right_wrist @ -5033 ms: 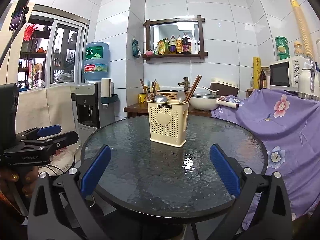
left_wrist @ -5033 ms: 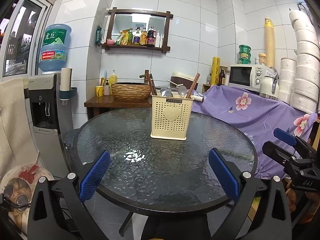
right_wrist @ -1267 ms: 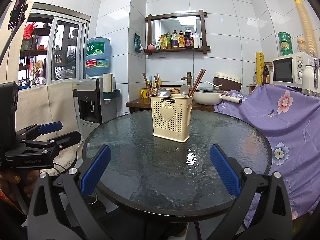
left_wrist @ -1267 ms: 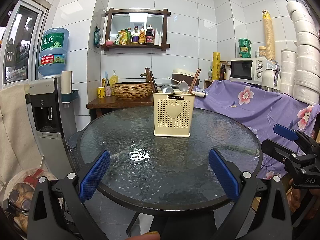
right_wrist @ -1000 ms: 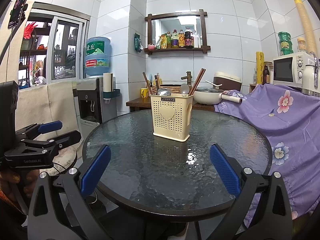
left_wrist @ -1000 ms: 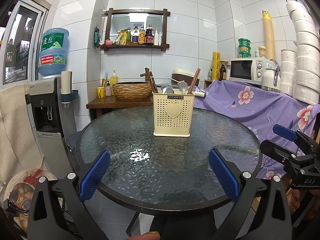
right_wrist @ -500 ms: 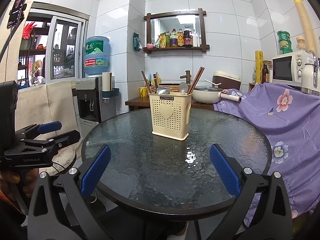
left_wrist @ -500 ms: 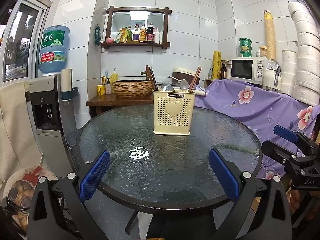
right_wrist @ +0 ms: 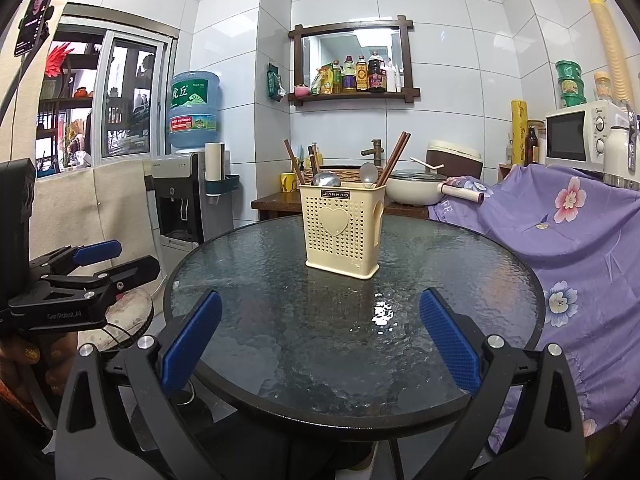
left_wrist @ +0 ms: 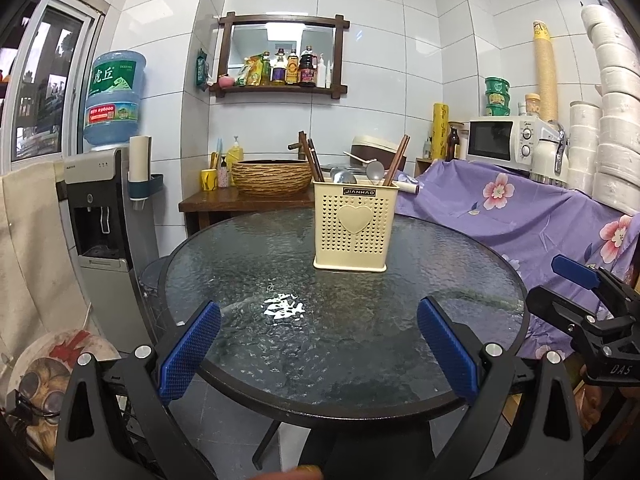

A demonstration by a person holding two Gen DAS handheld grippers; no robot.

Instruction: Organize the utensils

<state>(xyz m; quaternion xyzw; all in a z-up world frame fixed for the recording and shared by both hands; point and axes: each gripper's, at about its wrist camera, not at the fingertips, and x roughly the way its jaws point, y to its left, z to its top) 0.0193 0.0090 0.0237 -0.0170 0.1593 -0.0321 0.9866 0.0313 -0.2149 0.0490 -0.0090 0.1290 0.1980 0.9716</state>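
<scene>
A cream perforated utensil caddy (left_wrist: pixel 355 229) with a heart on its front stands upright on the round glass table (left_wrist: pixel 248 272); it also shows in the right wrist view (right_wrist: pixel 341 231). Brown chopsticks (left_wrist: pixel 396 160) and metal spoons (left_wrist: pixel 375 171) stick up out of it. My left gripper (left_wrist: pixel 318 350) is open and empty, hovering over the table's near edge. My right gripper (right_wrist: pixel 320 346) is open and empty, at the near edge to the right of the left one. Each gripper shows from the side in the other's view.
A water dispenser (left_wrist: pixel 106 216) stands left of the table. A purple flowered cloth (left_wrist: pixel 520 208) covers a counter at the right, with a microwave (left_wrist: pixel 504 140) and stacked white bowls (left_wrist: pixel 616 120). A wooden side table with a woven basket (left_wrist: pixel 272 176) stands behind.
Both grippers have shifted slightly, with the view drifting a little; they stay open and empty. The caddy and its utensils have not moved.
</scene>
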